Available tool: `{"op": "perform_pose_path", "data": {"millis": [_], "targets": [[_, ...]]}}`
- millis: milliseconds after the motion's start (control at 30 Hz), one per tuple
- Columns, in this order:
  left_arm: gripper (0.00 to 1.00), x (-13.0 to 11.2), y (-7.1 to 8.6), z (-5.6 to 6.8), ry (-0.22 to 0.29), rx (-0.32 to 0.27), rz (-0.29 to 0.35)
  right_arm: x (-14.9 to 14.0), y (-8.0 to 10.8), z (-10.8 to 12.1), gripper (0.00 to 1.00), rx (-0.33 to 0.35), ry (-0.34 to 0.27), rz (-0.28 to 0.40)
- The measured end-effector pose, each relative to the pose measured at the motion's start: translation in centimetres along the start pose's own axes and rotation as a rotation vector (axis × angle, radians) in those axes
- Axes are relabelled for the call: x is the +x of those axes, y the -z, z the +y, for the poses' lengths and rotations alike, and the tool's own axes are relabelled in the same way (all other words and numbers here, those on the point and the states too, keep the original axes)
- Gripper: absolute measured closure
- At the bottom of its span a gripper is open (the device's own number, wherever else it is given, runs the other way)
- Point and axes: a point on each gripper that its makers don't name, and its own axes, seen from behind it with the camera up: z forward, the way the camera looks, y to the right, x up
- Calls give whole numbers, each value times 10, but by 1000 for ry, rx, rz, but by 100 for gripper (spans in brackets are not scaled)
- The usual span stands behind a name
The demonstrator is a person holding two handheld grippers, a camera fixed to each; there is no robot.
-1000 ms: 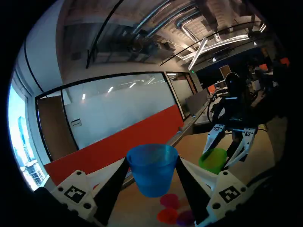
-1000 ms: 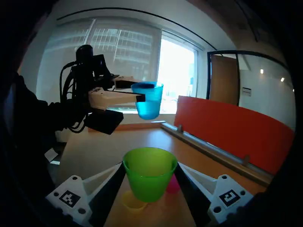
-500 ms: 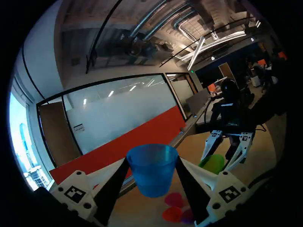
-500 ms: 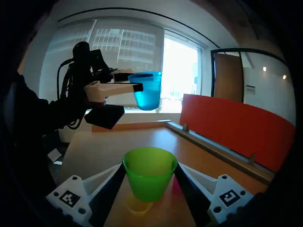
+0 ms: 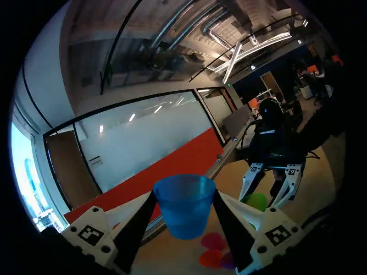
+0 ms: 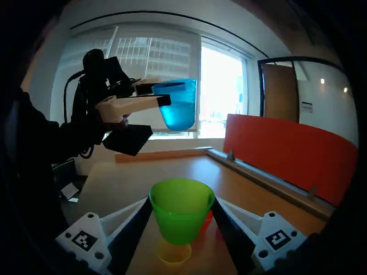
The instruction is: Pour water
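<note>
Right gripper view: no stream is seen, so pouring is judged not yet begun. The blue cup [image 6: 176, 110] is pinched by the left gripper [image 5: 184, 198], raised and barely tilted. The green cup [image 6: 182, 211] is clamped lower down by the right gripper [image 6: 182, 202] (above the wooden table [image 6: 114, 183]). Tipping blue over green is left.

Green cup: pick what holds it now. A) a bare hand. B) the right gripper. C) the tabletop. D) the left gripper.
B: both fingers of the right gripper press on the green cup; the left gripper clamps the blue cup.
</note>
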Motion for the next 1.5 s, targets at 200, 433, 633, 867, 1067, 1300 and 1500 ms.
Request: {"op": "perform_pose_path", "data": {"millis": [200,433,633,867,1067,1300,1500], "targets": [[15,3,2,2,-18,-2,0,-1,-7,-5,8,15,-8,5],[15,4,4,3,-48,2,0,-1,-15,-11,8,35,-11,5],[15,2,6,3,-85,12,-6,-1,-21,-16,8,51,-15,7],[14,0,7,-2,-120,38,-20,-1,-27,-20,8,64,-17,9],[14,-3,8,-4,-136,54,-31,0,-33,-24,8,73,-22,12],[15,-4,9,-6,-153,66,-37,1,-39,-30,8,86,-20,17],[15,-4,12,-8,-174,77,-39,4,-44,-33,8,93,-24,24]]}}
